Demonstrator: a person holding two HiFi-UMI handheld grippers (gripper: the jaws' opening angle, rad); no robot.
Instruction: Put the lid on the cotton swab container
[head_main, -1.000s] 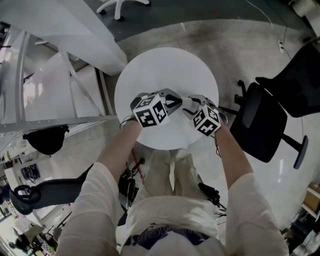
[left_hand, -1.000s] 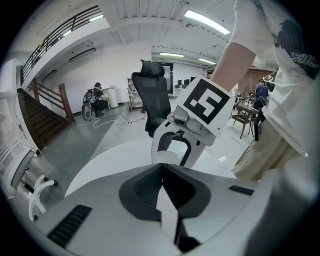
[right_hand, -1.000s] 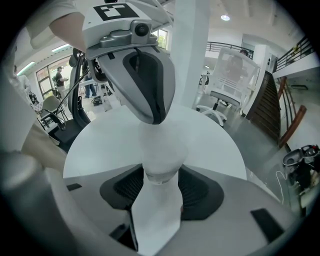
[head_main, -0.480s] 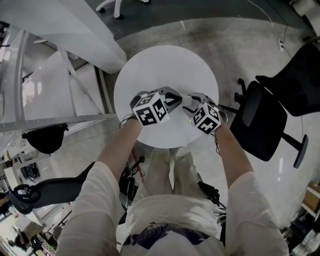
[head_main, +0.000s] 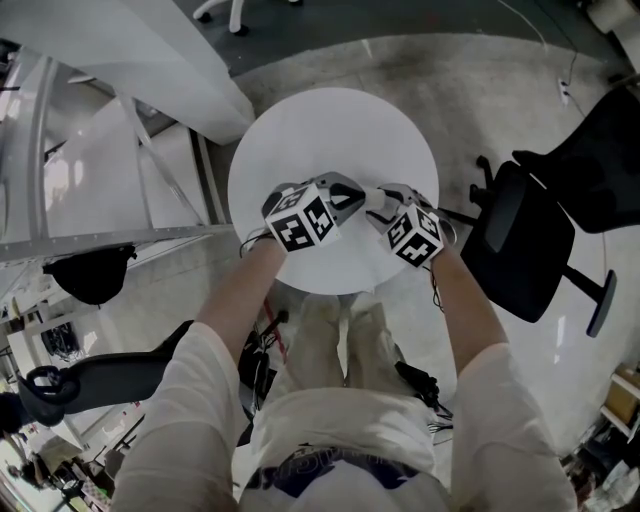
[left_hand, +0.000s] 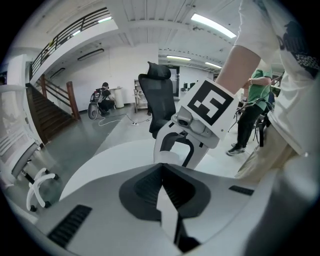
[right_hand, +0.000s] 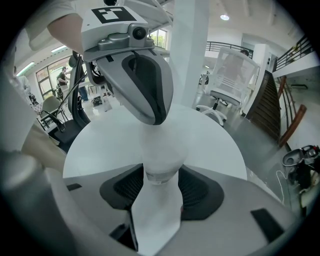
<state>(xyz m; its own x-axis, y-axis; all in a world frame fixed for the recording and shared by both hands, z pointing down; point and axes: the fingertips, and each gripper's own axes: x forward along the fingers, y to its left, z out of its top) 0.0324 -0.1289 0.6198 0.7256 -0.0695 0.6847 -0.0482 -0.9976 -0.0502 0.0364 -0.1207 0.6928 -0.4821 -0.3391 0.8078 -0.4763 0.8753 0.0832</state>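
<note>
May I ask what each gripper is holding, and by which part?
The right gripper clamps the white container by its sides. The left gripper is shut above its top; whether it pinches anything cannot be told.

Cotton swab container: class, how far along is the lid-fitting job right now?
Done: the right gripper is shut on the white cotton swab container above the round table. In hand: the left gripper, jaws together, meets the container's far end, seemingly pressing there. Left: the lid cannot be made out separately, so seating is unconfirmed; releasing both grippers remains.
</note>
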